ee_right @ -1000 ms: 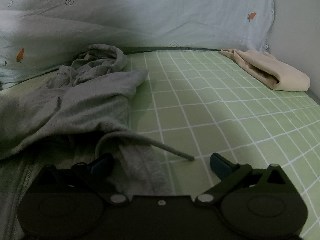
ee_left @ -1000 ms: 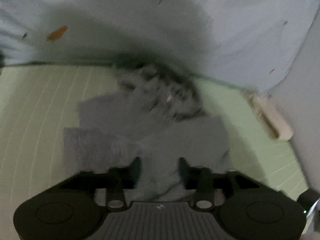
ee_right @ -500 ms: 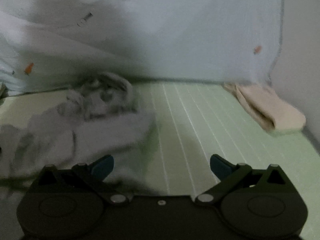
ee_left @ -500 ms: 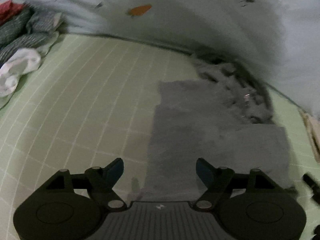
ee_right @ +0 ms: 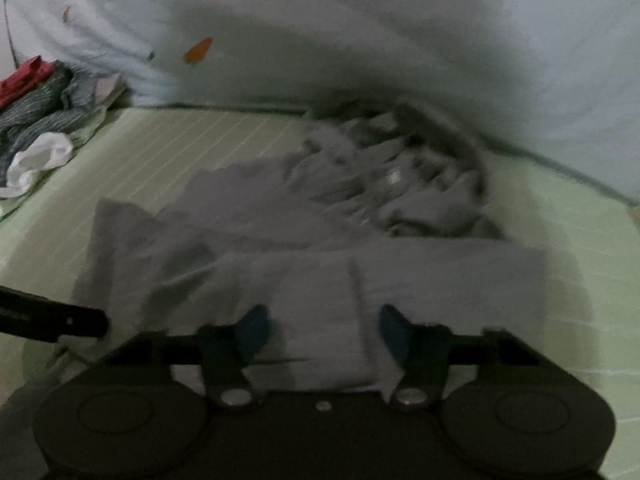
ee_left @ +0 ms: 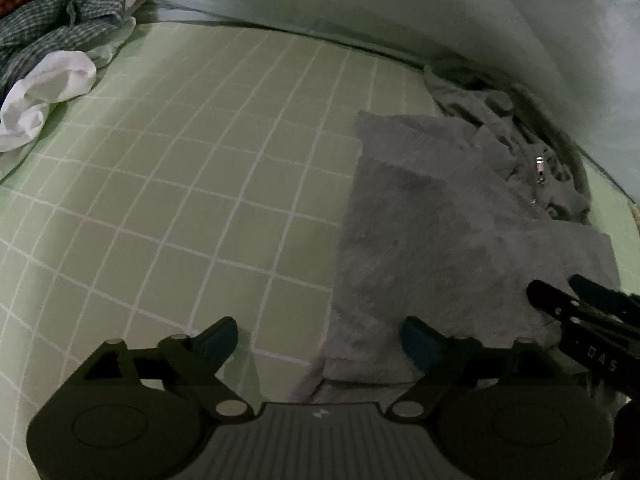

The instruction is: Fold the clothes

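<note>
A grey hooded garment (ee_left: 440,216) lies partly folded on the green checked bed sheet (ee_left: 180,184), its hood bunched at the far end (ee_left: 532,160). My left gripper (ee_left: 318,340) is open and empty, just above the garment's near left edge. My right gripper (ee_right: 320,330) is open over the garment's near folded part (ee_right: 320,292); its fingers show in the left wrist view (ee_left: 576,300) at the right. The right wrist view is blurred.
A pile of checked, red and white clothes (ee_left: 52,40) lies at the far left, also in the right wrist view (ee_right: 40,120). A pale blue quilt with carrot prints (ee_left: 400,8) runs along the far side of the bed.
My left gripper has opened, let go of the garment and swung left. My right gripper has swung left from the sheet to above the folded garment and narrowed a little.
</note>
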`<control>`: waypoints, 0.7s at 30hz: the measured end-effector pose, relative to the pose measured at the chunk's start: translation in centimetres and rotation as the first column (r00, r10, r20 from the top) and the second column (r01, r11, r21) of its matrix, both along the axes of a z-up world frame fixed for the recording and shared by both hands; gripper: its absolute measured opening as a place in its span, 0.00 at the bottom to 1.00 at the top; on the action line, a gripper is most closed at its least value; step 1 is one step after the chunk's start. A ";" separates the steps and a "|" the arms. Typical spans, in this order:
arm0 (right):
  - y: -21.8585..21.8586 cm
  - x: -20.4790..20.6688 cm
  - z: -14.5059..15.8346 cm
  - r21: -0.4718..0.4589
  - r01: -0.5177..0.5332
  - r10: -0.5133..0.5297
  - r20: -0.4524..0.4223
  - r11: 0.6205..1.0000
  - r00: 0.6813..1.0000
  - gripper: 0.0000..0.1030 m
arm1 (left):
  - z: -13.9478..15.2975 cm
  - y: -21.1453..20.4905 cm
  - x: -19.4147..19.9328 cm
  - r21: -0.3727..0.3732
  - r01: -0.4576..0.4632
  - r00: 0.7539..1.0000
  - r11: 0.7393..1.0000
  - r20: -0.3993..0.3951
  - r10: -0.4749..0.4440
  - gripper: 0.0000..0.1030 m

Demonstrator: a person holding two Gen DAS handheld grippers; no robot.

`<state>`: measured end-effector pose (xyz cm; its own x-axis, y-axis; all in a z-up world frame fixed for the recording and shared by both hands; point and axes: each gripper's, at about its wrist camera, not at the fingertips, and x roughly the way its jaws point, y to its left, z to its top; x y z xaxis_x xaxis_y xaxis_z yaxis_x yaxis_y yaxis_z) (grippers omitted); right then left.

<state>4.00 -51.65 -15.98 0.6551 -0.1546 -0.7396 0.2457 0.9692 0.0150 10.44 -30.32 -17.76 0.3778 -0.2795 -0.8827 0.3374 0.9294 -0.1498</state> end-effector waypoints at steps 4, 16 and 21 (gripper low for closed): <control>-0.4 0.1 -0.1 0.025 0.005 -0.005 -0.001 1.000 1.000 0.33 | -0.1 -0.3 0.0 0.010 0.006 1.000 1.000 -0.001 -0.006 0.88; -3.3 -4.8 4.1 0.033 0.125 -0.128 0.140 0.992 0.982 0.09 | 1.8 -2.1 -0.6 0.017 0.070 0.995 0.997 0.067 -0.071 0.88; -6.2 -6.4 3.9 0.007 0.247 -0.246 0.099 0.969 0.964 0.09 | 1.3 -3.5 -1.2 0.047 0.123 0.990 0.991 0.061 -0.126 0.88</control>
<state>-2.44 -57.82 -12.09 0.6659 -0.3245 -0.6718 0.4746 0.8790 0.0459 9.25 -33.79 -16.51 0.3986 -0.2898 -0.8701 0.4585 0.8846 -0.0846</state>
